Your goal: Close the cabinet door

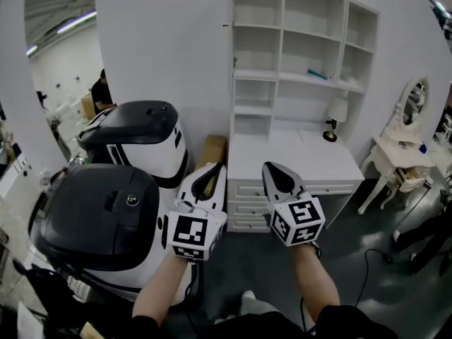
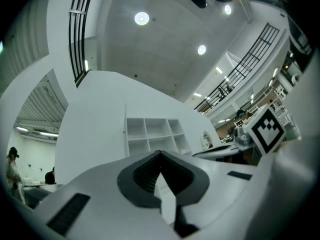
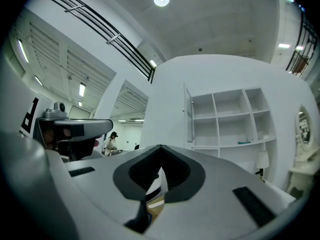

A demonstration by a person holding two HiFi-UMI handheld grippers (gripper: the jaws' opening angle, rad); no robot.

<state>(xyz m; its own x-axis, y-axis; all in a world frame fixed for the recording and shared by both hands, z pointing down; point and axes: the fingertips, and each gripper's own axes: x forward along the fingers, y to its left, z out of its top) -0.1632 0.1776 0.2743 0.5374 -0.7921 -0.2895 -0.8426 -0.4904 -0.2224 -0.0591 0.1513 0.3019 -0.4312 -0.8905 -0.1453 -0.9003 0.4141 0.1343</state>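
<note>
Two grippers, L gripper (image 1: pixel 210 171) fingers shut tight, R gripper (image 1: pixel 274 169) same, both empty (cabinet (image 1: pixel 280 42) well apart)

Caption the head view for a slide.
Shut and empty, the left gripper and right gripper face white shelves over a desk.

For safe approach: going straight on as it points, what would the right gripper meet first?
The way looks free until the white shelf unit, probably near its open door; depth is unclear.
</note>
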